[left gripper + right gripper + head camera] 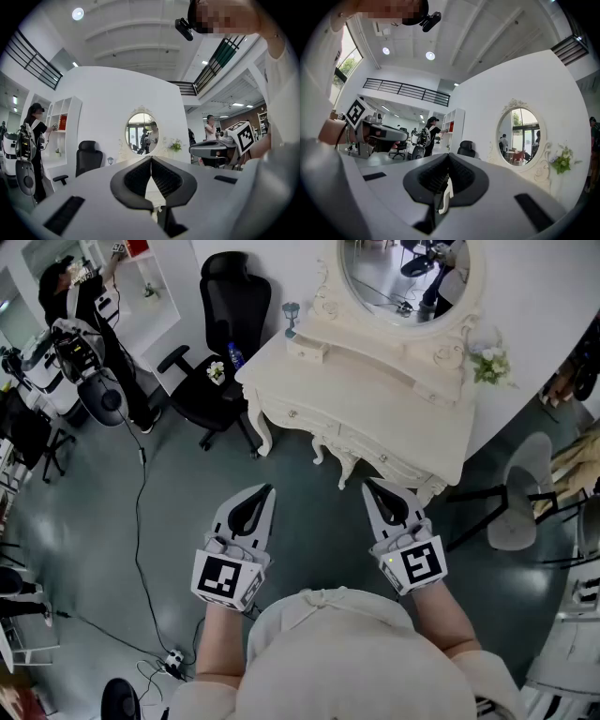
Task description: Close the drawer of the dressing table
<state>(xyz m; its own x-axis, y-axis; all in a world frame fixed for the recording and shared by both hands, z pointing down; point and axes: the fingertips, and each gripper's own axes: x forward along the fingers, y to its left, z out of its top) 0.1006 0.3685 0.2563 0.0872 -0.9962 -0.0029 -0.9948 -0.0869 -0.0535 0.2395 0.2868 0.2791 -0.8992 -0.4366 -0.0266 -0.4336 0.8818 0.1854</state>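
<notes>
The cream dressing table (375, 395) with its oval mirror (405, 277) stands ahead of me in the head view. Its drawer fronts (382, 457) with small knobs face me, and I cannot tell whether one stands out. My left gripper (268, 490) hangs level over the floor short of the table's left legs, its jaws shut on nothing. My right gripper (367, 485) is level just below the right drawer front, also shut and empty. In the left gripper view the shut left gripper (151, 159) points at the table and mirror (142, 132). The right gripper (448, 157) is likewise shut in its own view.
A black office chair (220, 343) stands left of the table. A round stool (525, 507) is at the right. A person (70, 292) works at white shelves far left, and a cable (141, 521) runs across the grey floor. Flowers (489, 364) sit on the tabletop.
</notes>
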